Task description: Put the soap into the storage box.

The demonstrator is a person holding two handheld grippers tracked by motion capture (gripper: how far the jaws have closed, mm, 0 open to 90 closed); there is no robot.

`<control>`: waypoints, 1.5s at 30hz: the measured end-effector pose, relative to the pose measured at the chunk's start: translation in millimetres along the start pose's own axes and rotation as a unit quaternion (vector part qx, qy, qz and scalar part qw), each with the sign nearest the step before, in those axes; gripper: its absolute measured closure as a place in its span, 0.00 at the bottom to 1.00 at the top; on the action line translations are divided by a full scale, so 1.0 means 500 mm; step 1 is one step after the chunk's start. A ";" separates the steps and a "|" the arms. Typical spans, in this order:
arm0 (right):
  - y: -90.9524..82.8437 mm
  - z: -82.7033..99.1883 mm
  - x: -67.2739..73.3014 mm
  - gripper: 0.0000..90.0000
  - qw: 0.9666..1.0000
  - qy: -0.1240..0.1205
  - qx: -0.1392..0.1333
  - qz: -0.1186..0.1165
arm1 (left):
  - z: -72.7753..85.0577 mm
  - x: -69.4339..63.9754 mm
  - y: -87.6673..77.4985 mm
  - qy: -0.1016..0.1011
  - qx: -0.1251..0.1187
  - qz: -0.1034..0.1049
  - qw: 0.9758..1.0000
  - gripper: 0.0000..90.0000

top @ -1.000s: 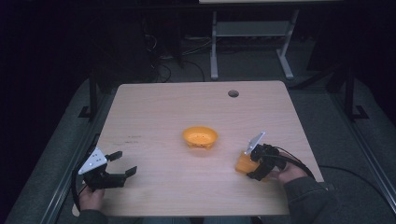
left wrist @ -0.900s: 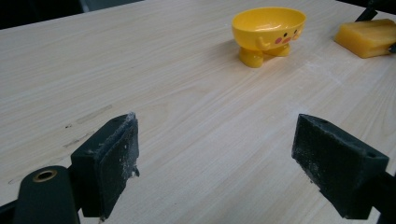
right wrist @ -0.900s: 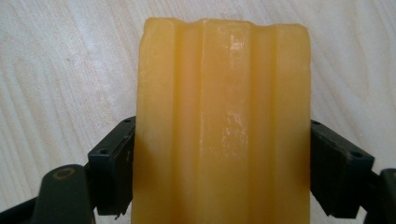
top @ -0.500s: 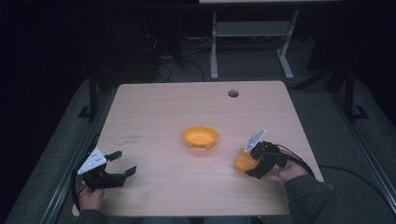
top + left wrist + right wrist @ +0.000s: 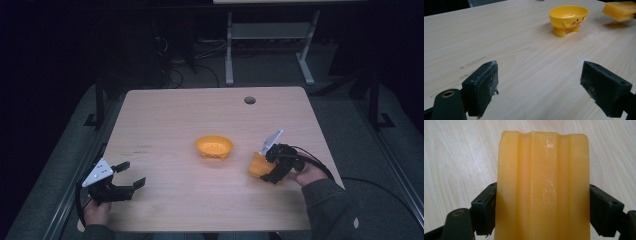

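Observation:
A small yellow bowl [image 5: 214, 146] on stubby feet, with a cartoon face, stands in the middle of the wooden table [image 5: 200, 110]; it also appears at the top of the left gripper view [image 5: 568, 16]. To its right my right gripper [image 5: 264, 171] is shut on an orange-yellow soap bar [image 5: 258, 165], lifted a little off the table. In the right gripper view the ridged soap bar [image 5: 542, 187] sits squeezed between both pads, with my right gripper [image 5: 541, 212] around it. My left gripper [image 5: 131, 175] rests open near the front left corner, nothing between its pads [image 5: 482, 87].
A round cable hole [image 5: 249, 100] lies near the table's far edge. Behind the table, a white desk frame [image 5: 265, 45] and cables stand on the dark floor. The soap bar [image 5: 620, 10] also shows at the upper right of the left gripper view.
The right gripper with the soap bar has shifted slightly left, toward the bowl. The left gripper has stayed put.

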State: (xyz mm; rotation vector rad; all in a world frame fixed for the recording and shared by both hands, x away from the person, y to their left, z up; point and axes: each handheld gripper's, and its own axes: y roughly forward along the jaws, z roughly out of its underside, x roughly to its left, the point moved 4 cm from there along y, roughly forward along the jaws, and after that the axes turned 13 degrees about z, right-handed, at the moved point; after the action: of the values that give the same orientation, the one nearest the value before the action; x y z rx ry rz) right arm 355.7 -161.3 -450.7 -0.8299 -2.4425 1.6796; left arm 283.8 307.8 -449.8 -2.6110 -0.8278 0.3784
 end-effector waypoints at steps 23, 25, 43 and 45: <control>-0.028 -0.062 -0.025 0.23 1.000 -0.013 -0.024 0.003 | 0.000 0.001 -0.001 -0.001 -0.002 0.000 1.000 0.16; -0.029 -0.065 -0.028 0.23 1.000 -0.009 -0.027 0.001 | 0.001 0.002 -0.002 -0.002 -0.003 0.001 1.000 0.16; -0.030 -0.119 -0.049 0.23 0.999 -0.026 -0.034 -0.005 | 0.001 0.004 -0.003 -0.002 0.001 -0.001 1.000 0.16; -0.032 -0.125 -0.050 0.23 0.999 -0.023 -0.032 -0.006 | 0.002 0.004 -0.002 -0.003 0.002 -0.001 1.000 0.16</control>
State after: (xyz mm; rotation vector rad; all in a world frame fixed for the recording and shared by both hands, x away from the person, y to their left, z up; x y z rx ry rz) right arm 392.4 -124.0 -405.4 -0.7896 -2.5386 1.6423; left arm 284.6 310.2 -450.4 -2.6074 -0.8301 0.3859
